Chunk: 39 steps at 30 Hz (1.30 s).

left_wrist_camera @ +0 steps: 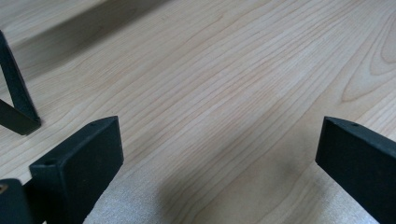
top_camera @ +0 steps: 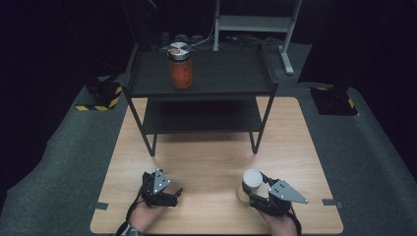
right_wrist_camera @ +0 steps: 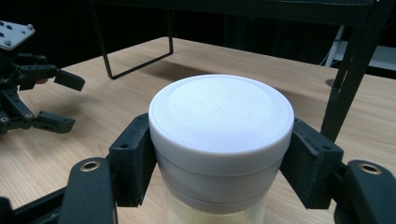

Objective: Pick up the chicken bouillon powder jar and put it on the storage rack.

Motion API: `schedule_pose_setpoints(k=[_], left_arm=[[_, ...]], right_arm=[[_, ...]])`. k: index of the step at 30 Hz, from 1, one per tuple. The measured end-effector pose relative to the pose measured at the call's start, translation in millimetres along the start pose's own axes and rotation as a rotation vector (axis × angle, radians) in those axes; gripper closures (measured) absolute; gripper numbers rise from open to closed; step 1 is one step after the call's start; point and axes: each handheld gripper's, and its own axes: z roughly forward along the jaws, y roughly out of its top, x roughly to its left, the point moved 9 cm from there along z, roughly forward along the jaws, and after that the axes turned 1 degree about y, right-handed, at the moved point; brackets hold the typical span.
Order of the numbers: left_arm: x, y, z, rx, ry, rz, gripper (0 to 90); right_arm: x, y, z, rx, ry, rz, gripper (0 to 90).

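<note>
A jar with a white lid (top_camera: 251, 182) (right_wrist_camera: 220, 121) stands on the wooden table (top_camera: 211, 152) near its front right. My right gripper (top_camera: 256, 195) (right_wrist_camera: 219, 158) is shut on it just below the lid, one jaw on each side. My left gripper (top_camera: 176, 192) (left_wrist_camera: 219, 158) rests low over the table at the front left, open, with bare wood between its jaws; the right gripper view shows it at the left (right_wrist_camera: 60, 100). A glass jar of orange-red contents (top_camera: 181, 66) with a metal lid stands on the top shelf of the black rack (top_camera: 206, 86).
The black two-shelf rack stands on the far half of the table; one of its legs (left_wrist_camera: 16, 98) is close to the left gripper, another (right_wrist_camera: 348, 79) just beyond the white-lidded jar. Grey matting (top_camera: 59, 157) surrounds the table.
</note>
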Motion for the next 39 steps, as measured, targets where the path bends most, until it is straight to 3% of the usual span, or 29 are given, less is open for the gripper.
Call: schedule_pose_setpoints(k=[15, 20, 26, 33, 39], left_arm=[[-0.6, -0.2, -0.3, -0.002, -0.010, 0.010, 1.2], [0.8, -0.5, -0.8, -0.003, -0.017, 0.006, 1.1], [0.1, -0.9, -1.6, -0.002, -0.028, 0.002, 1.1], [1.2, -1.2, -1.6, -0.004, -0.036, -0.003, 1.1], [-0.7, -0.7, -1.4, -0.001, -0.038, 0.019, 1.1]], right_arm=[[-1.0, 13.2, -14.8, -0.038, -0.008, -0.001, 33.2], [-0.5, 21.0, -19.3, -0.066, -0.003, 0.021, 33.2], [2.8, 39.7, -22.0, -0.085, 0.004, 0.007, 33.2], [5.5, 64.4, -23.1, -0.121, 0.025, 0.027, 33.2], [13.0, 83.5, -20.1, -0.143, 0.010, 0.004, 33.2]])
